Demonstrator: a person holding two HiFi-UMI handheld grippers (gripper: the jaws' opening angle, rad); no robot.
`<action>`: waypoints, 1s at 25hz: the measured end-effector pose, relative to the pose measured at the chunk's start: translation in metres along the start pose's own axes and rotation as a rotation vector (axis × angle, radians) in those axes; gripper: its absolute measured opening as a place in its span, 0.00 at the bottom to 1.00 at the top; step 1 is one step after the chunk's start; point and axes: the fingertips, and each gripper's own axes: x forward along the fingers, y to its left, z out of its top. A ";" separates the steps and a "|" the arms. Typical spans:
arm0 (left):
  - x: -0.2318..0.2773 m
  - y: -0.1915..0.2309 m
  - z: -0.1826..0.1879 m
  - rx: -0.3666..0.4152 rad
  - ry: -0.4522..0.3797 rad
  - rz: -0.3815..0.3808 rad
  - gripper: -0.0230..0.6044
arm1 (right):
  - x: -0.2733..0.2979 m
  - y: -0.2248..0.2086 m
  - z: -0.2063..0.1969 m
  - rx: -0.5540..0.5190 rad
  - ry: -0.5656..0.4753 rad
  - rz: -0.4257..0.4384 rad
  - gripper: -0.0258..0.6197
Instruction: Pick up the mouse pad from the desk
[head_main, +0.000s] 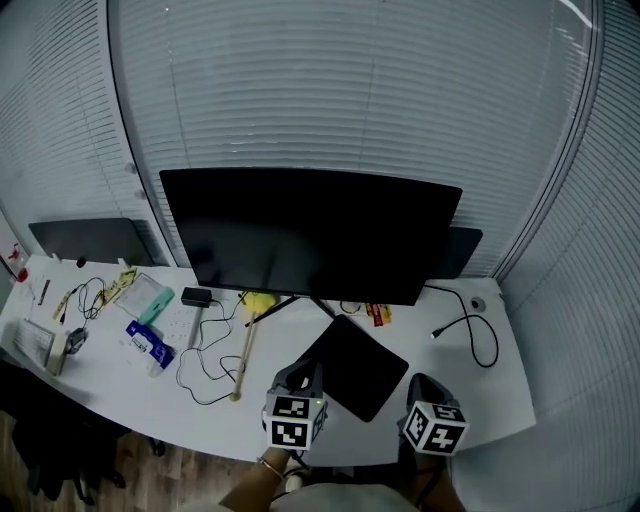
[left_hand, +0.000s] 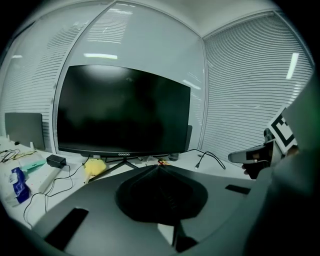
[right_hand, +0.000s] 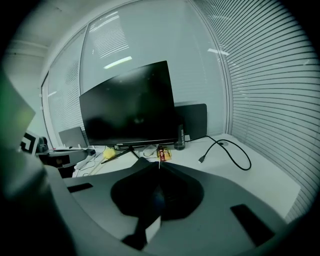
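Both shut, empty: left tongs (left_hand: 159, 167), right tongs (right_hand: 159, 165). Judged thin, light, floppy: mouse pad (head_main: 352, 366); best pinched at near corner.

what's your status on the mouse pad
Left gripper shut, right gripper shut, both empty. Flat black rectangular mouse pad on white desk. Nothing on top.

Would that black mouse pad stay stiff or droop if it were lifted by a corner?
The mouse pad looks very thin and lies flat on the desk, so it would probably droop and feel light. No raised edge shows, so getting under it may be fiddly.
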 end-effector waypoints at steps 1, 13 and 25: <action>0.000 -0.001 -0.001 0.002 0.001 0.001 0.06 | 0.001 -0.001 -0.002 0.000 0.006 0.001 0.09; 0.005 -0.003 -0.033 -0.033 0.071 0.026 0.06 | 0.011 -0.010 -0.023 0.005 0.071 0.008 0.09; 0.014 0.008 -0.082 -0.047 0.197 0.051 0.06 | 0.034 -0.013 -0.078 0.040 0.202 0.019 0.09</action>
